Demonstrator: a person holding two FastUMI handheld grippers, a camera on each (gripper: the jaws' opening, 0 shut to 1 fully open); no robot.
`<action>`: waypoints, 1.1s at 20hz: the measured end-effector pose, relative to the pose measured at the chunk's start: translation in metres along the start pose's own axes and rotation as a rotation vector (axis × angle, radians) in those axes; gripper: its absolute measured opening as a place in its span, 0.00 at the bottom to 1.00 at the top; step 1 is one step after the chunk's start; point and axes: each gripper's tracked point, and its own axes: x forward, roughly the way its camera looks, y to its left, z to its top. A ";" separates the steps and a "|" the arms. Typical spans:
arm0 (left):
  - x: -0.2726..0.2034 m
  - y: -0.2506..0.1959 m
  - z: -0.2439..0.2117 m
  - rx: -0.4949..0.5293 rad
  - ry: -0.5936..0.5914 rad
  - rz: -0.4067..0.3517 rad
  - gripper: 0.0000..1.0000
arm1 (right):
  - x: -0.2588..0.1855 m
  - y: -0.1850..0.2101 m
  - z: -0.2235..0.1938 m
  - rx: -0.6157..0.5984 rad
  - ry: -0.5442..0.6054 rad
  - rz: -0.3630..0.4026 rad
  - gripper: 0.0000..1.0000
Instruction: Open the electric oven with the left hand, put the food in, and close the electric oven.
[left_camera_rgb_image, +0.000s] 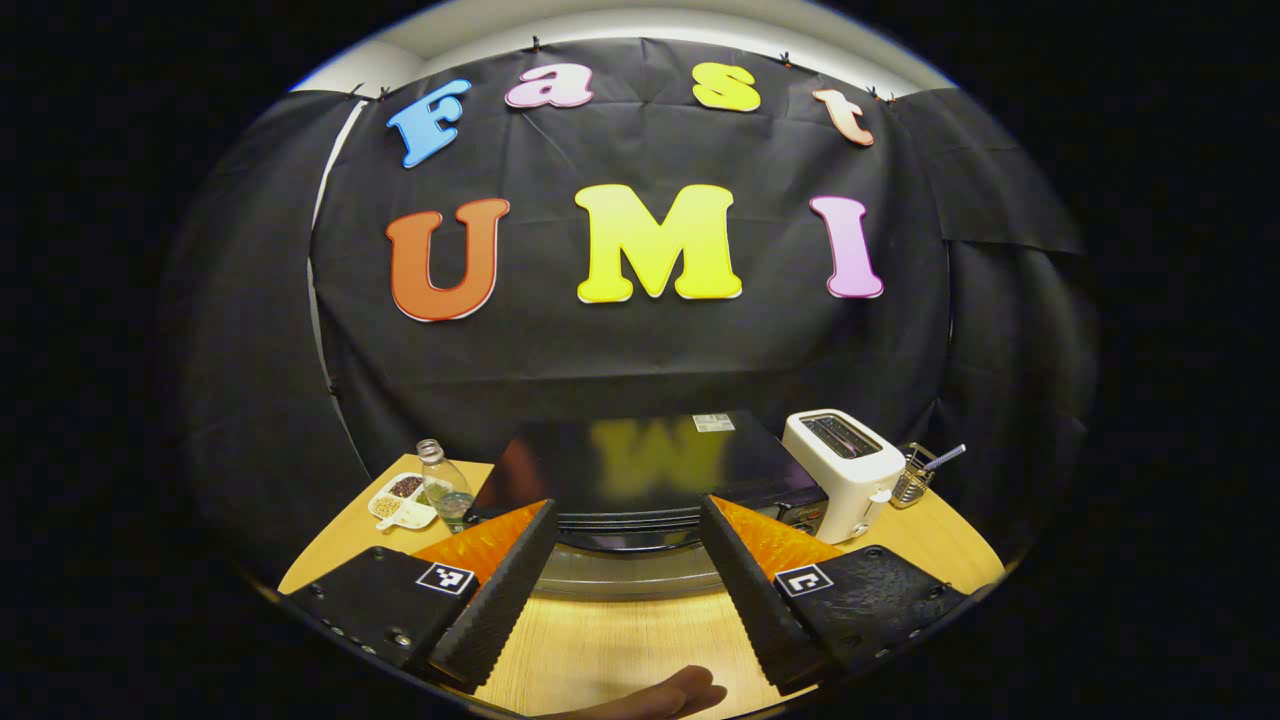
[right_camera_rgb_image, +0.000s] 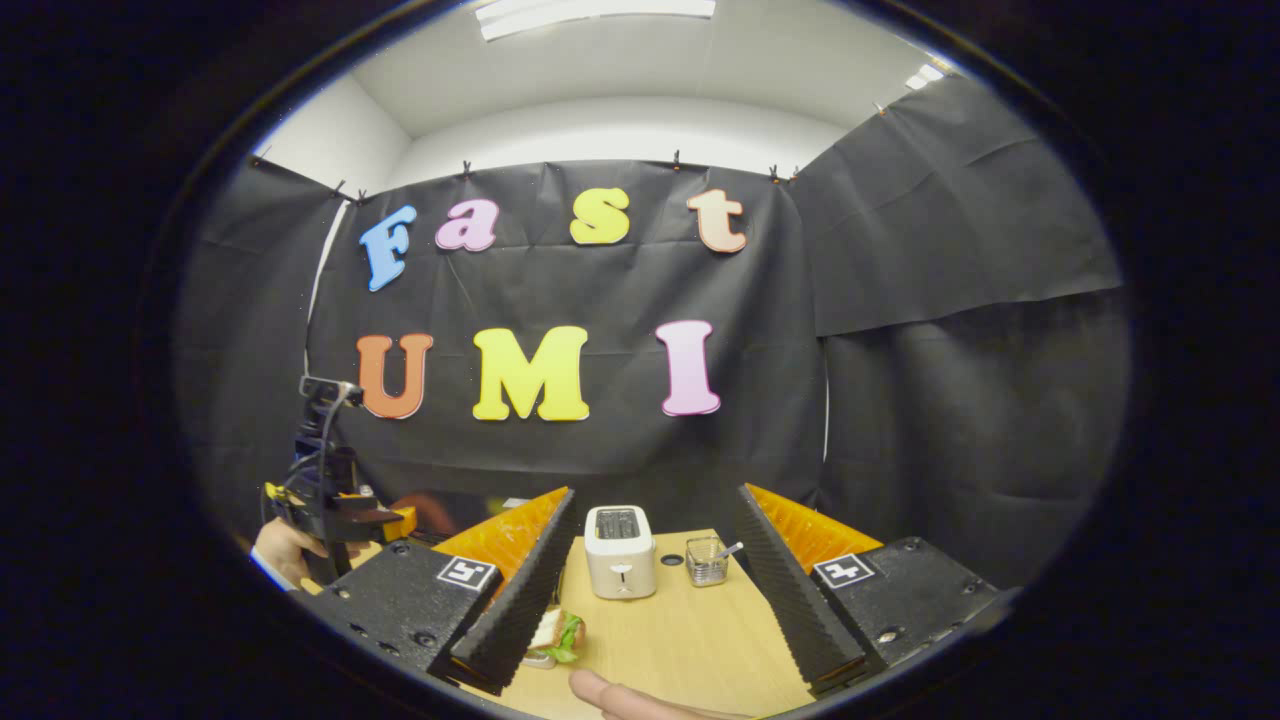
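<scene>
In the left gripper view, going left to right, a wooden table holds a white dish of beans, a small clear bottle, the big black electric oven, a white toaster and a wire cup with a spoon in it. The left gripper has its fingers wide apart, holding nothing, right in front of the oven. The oven door looks closed. A white label sits on the oven top, too small to read.

In the right gripper view, the left gripper is far left, held by a hand. The right gripper is spread apart and empty. A sandwich lies on the table just beside its left finger. The toaster stands farther back.
</scene>
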 end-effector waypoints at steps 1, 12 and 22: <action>0.014 -0.001 -0.008 0.008 0.026 0.008 0.94 | 0.001 -0.003 0.003 -0.007 -0.003 -0.004 0.90; 0.068 -0.006 -0.048 -0.028 0.174 -0.011 0.99 | 0.014 -0.022 -0.005 -0.012 -0.002 -0.015 0.90; 0.014 -0.010 -0.080 -0.024 0.149 -0.007 0.99 | 0.002 -0.011 -0.010 -0.016 -0.011 0.014 0.90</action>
